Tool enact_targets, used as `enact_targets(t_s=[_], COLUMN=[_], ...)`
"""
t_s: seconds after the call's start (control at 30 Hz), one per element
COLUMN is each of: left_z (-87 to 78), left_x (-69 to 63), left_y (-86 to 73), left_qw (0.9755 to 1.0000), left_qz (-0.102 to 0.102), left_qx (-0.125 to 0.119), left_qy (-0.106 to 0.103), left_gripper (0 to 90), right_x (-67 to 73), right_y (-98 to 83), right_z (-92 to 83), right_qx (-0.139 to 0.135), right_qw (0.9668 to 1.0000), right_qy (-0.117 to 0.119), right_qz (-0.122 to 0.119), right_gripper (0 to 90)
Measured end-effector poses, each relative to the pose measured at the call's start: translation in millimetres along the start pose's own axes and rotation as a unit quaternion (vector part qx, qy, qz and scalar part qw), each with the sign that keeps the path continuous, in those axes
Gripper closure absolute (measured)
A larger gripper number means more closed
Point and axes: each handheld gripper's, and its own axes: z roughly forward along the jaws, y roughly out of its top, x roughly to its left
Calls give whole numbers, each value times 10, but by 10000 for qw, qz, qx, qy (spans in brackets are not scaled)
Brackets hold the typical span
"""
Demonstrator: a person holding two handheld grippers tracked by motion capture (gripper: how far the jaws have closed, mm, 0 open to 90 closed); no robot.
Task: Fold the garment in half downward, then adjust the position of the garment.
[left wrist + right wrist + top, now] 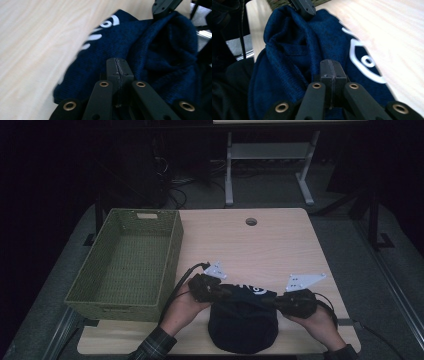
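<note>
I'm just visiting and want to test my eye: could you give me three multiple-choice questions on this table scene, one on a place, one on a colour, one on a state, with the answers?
1. Where does the basket stand?
A. on the table's left side
B. on the table's right side
C. on the floor

2. What colour is the garment?
A. red
B. dark blue with white print
C. yellow

3. How do the left gripper and the right gripper stand?
A. both wide open above the cloth
B. one lying in the basket
C. both shut on the cloth

Answers: 1 A, it stands left of the garment in the high view; 2 B, the knit is navy with white marks; 3 C, each pair of jaws meets with fabric pinched.
</note>
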Motion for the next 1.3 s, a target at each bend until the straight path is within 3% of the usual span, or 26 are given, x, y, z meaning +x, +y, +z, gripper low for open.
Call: enact_targets(t_s=[0.27, 0.5, 0.67, 0.83, 0.93, 0.97, 1.07, 1.1, 1.3], left_z=[1, 141, 126, 4, 6, 48, 146, 270, 499], left_x=[-182, -315, -315, -222, -167, -95, -18, 41, 132], left_y=[-190, -359, -335, -161, -101, -56, -40, -50, -82], left_qw=[9998, 9986, 9989, 10000, 10000, 9998, 9997, 9992, 9979], left_qz=[-48, -36, -19, -7, 21, 41, 6, 20, -37], left_qx=[98, 441, 393, 9, -53, 1, 89, 278, 537], left_qy=[-164, -290, -265, -77, 71, 175, 224, 292, 351], left_gripper=[899, 899, 892, 888, 888, 888, 889, 893, 900], right_x=[166, 307, 319, 333, 331, 328, 326, 322, 317], right_y=[-161, -308, -361, -385, -387, -389, -392, -397, -417], right_z=[53, 145, 220, 274, 276, 278, 289, 306, 361], right_qx=[193, 441, 581, 667, 667, 666, 680, 718, 796], right_qw=[9995, 9982, 9977, 9972, 9972, 9972, 9971, 9969, 9965], right_qy=[241, 409, 355, 342, 343, 341, 345, 310, 245], right_qz=[72, 61, 28, -8, -16, -9, 0, -55, -58], right_gripper=[895, 895, 895, 896, 895, 896, 896, 896, 898])
